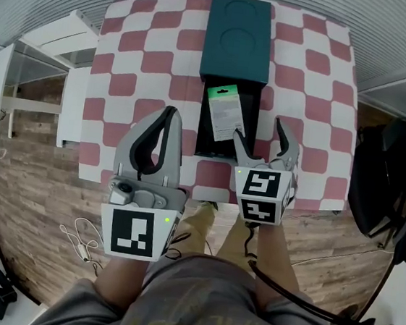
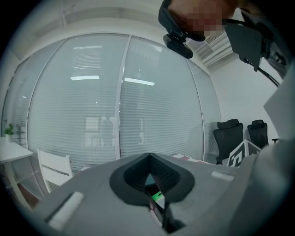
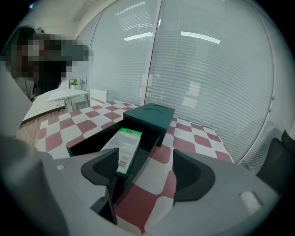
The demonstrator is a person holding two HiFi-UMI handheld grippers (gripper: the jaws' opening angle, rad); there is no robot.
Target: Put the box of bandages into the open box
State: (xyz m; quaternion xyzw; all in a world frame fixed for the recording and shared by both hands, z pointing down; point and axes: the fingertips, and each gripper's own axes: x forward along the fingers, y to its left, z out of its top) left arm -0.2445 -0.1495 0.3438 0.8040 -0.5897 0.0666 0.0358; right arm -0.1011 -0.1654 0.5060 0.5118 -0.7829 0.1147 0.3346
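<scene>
**Box of bandages lies in the open box, both tongs empty**

The box of bandages [image 1: 223, 109] lies inside the open box [image 1: 246, 119], on its dark bottom. It lies flat and a little turned, with the green end toward the far side. The open box stands in the middle of the tabletop [image 1: 127, 62], which has a pattern of red and white squares. At its far end is the dark green cover [image 1: 237, 38], which touches it.

The right tongs [image 1: 260, 137] hover over the near right corner of the open box. In the right gripper view the right tongs [image 3: 145, 161] have their jaws wide apart and hold nothing; between them only the tabletop is seen. The box of bandages [image 3: 128, 145] shows just beside the left jaw, but I cannot tell if they touch. Behind it stand the wall of the open box [image 3: 87, 143] and the cover [image 3: 150, 115].

The left tongs [image 1: 171, 112] are to the left of the open box, above the tabletop. In the left gripper view the left tongs [image 2: 148, 159] have their jaws pressed together, with nothing gripped.

A thin white cable [image 1: 81, 239] lies on the wooden floor [image 1: 34, 175] near the person.
</scene>
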